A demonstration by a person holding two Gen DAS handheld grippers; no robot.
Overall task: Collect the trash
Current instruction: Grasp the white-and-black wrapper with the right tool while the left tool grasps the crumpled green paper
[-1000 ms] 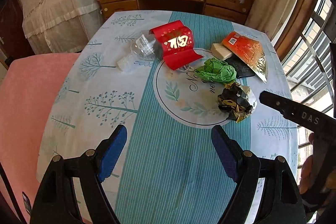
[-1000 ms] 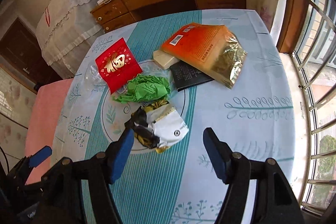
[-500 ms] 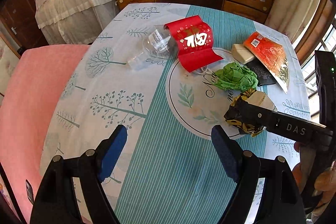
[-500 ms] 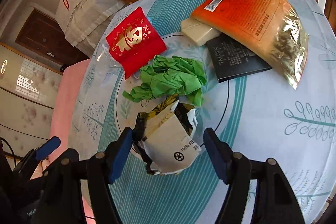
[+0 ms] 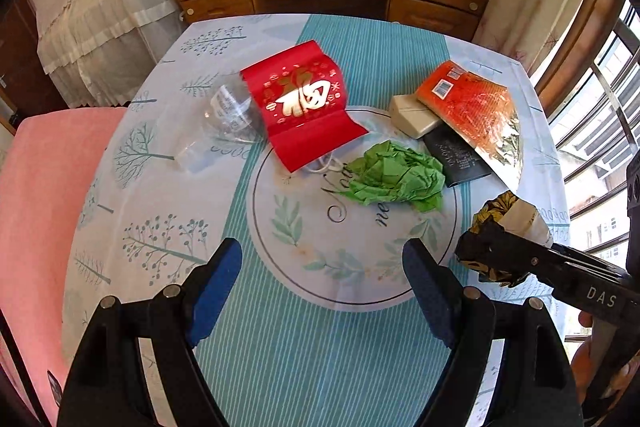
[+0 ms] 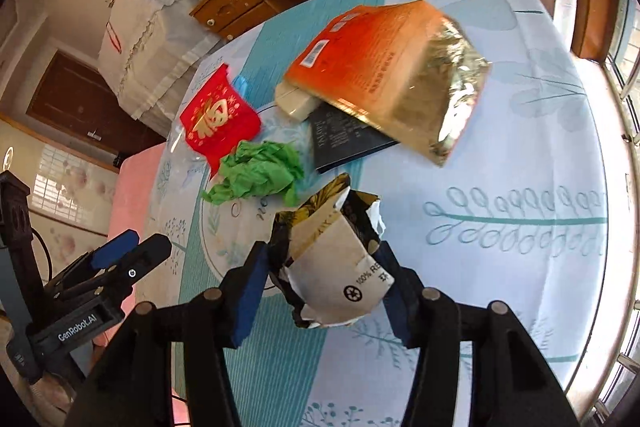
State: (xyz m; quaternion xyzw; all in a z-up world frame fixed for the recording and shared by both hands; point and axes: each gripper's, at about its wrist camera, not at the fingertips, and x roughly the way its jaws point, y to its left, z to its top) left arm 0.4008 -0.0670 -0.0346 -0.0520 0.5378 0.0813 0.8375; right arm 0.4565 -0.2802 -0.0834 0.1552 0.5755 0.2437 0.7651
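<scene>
Because it lies nearest, we close our right gripper point(image 6: 324, 283) on the crumpled black-and-white paper wrapper point(image 6: 332, 267); pads touching its sides; left gripper point(image 5: 322, 283) gapes empty above the tablecloth point(image 5: 280, 347).

Each tool is matt black plastic. The left tool point(image 5: 322, 267) has two angular arms ending in dark blue pads point(image 5: 218, 281), with round silver screw heads point(image 5: 172, 291) at the joints. The right tool point(image 6: 322, 277) is built alike; white letters "DAS" mark its side, and "GenRobot.AI" marks the left one's body.
</scene>
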